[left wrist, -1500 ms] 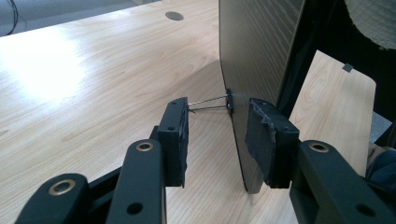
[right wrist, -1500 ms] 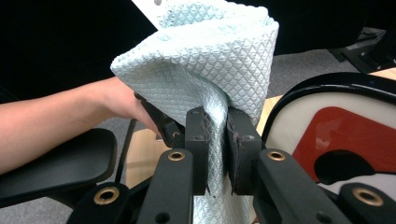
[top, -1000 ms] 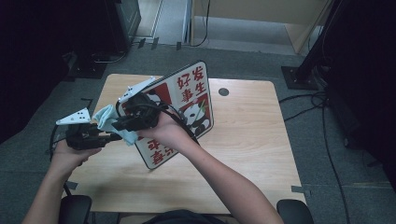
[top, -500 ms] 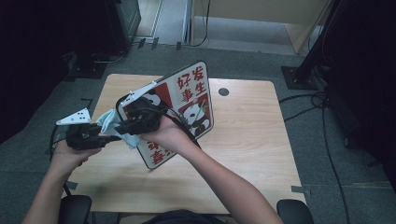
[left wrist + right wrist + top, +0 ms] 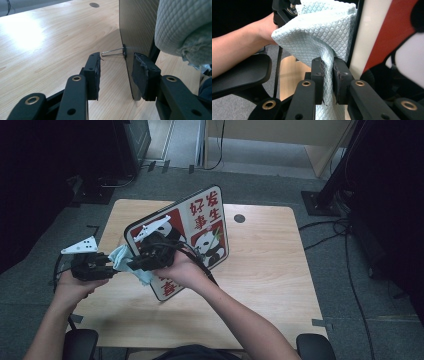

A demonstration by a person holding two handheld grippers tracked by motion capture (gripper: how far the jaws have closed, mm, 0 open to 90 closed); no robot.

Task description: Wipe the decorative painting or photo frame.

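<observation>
Count taken across the high view and both gripper views.

Grippers: two, the left gripper (image 5: 107, 268) at nine o'clock of the table and the right gripper (image 5: 145, 260) just beside it toward three o'clock.

Boards: one panda sign board (image 5: 200, 227), standing on edge near table centre.

Cloths: one pale blue cloth (image 5: 122, 257).

Tables: one wooden table (image 5: 265, 270), with one round dark hole (image 5: 239, 218) toward twelve o'clock.

Wire clips: one, on the board's back edge (image 5: 113, 52).

Grey three-cornered plates: two, one on each gripper.

Person's hands: two.
</observation>
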